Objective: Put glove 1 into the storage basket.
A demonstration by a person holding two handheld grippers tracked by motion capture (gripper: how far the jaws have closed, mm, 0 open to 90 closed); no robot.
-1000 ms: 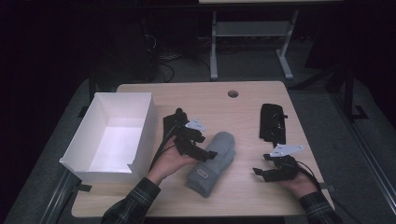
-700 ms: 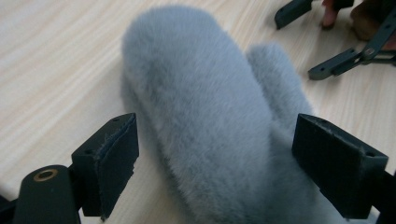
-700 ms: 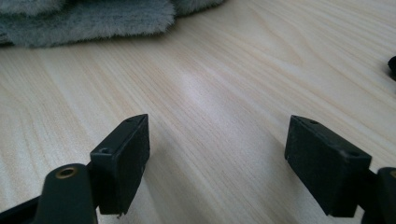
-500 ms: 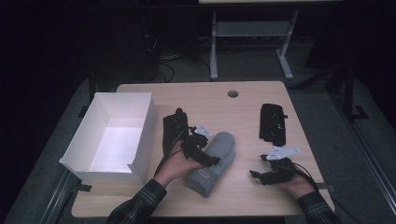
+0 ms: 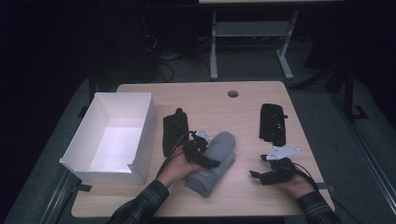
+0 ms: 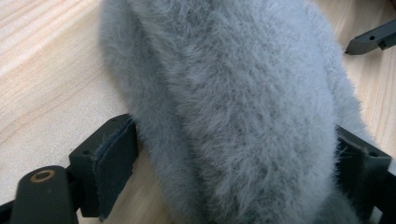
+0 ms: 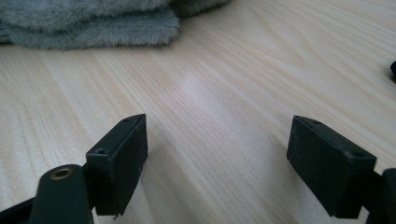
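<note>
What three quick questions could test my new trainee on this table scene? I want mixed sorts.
1. True or false: the right gripper holds something.
2. What lies between the left gripper's jaws?
3. The white box sits on which side of the table in the high view: A left, B right, C middle?

Key: 1 false, its jaws stand open over bare wood. 2 the grey fuzzy cloth. 3 A.

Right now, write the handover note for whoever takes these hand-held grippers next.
Left hand-held gripper: jaws around the grey fluffy bundle near the table's front edge; whether the pads press on it cannot be told.
Right hand-held gripper: open, empty, low over bare wood to the bundle's right.
White box: at the table's left, empty.
Done: gripper placed on the bundle.
Left: probably grip, lift and carry it to the box.
</note>
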